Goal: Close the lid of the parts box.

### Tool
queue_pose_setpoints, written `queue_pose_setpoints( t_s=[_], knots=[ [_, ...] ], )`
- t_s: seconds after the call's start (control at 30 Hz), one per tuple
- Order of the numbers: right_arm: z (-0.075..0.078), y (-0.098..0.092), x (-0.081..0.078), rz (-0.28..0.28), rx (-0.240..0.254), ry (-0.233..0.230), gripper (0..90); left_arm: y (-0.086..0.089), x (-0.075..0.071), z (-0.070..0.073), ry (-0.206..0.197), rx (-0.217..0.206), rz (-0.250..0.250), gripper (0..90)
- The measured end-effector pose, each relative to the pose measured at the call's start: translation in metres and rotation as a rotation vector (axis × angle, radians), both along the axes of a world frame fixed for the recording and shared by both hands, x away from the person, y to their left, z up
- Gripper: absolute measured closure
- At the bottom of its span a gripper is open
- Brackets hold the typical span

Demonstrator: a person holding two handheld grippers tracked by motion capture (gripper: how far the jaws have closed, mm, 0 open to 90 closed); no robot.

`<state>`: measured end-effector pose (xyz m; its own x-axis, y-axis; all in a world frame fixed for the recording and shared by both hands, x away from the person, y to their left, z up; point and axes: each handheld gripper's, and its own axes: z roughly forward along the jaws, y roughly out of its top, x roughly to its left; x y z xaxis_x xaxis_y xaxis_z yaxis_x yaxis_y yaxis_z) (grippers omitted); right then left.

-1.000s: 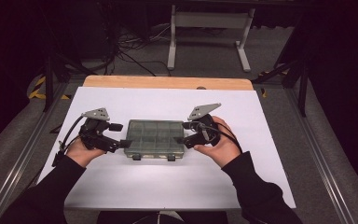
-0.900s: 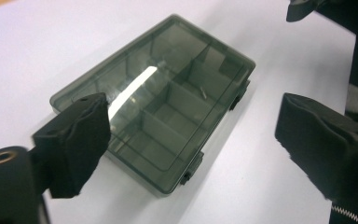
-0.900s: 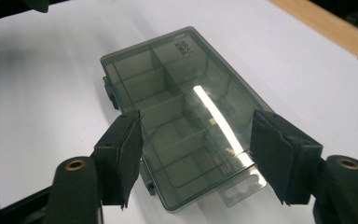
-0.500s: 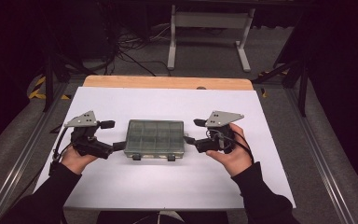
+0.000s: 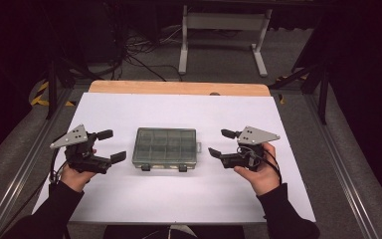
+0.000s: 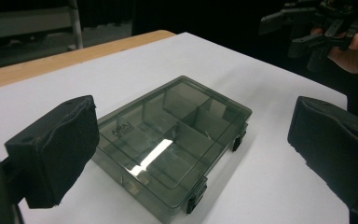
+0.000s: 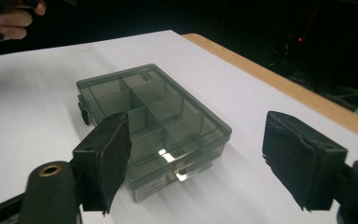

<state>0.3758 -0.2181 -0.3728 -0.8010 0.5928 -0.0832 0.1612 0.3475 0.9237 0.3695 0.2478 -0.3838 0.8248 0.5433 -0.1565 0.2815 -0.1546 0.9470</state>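
The box (image 5: 165,148), a smoky clear case with divided compartments and its lid down, lies flat near the middle of the white worktop (image 5: 179,199), a little toward the near edge, with its two latches on the side facing the person. The left claw (image 5: 108,146) stands beside the box's left end and the right claw (image 5: 223,143) beside its right end, each apart from the box and touching nothing. The left claw is spread wide. The right claw's jaws have just been opening, and nothing lies between them.

By my reading, the box has been set down and let go, both hands clear of it, so a placing step looks finished and the next one has not begun.

If the box is to be opened, the next move calls for one claw to steady an end while the other comes round to the near edge and works a latch. In the left gripper view the latches sit low on the wall, so a tip must come in low and level.
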Motion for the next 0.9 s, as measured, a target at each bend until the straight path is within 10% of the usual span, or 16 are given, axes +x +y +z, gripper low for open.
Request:
queue_pose_setpoints(
  t_s=[0.43, 0.9],
  knots=[
    [-0.015, -0.009, -0.011, 0.049, 0.076, -0.024, 2.8, 0.007, -0.008, -0.026, -0.037, -0.047, 0.037, 2.9],
    [-0.04, -0.027, -0.019, 0.039, 0.143, -0.065, 2.0, 0.008, -0.018, -0.05, -0.084, -0.049, 0.075, 2.4]
  ],
)
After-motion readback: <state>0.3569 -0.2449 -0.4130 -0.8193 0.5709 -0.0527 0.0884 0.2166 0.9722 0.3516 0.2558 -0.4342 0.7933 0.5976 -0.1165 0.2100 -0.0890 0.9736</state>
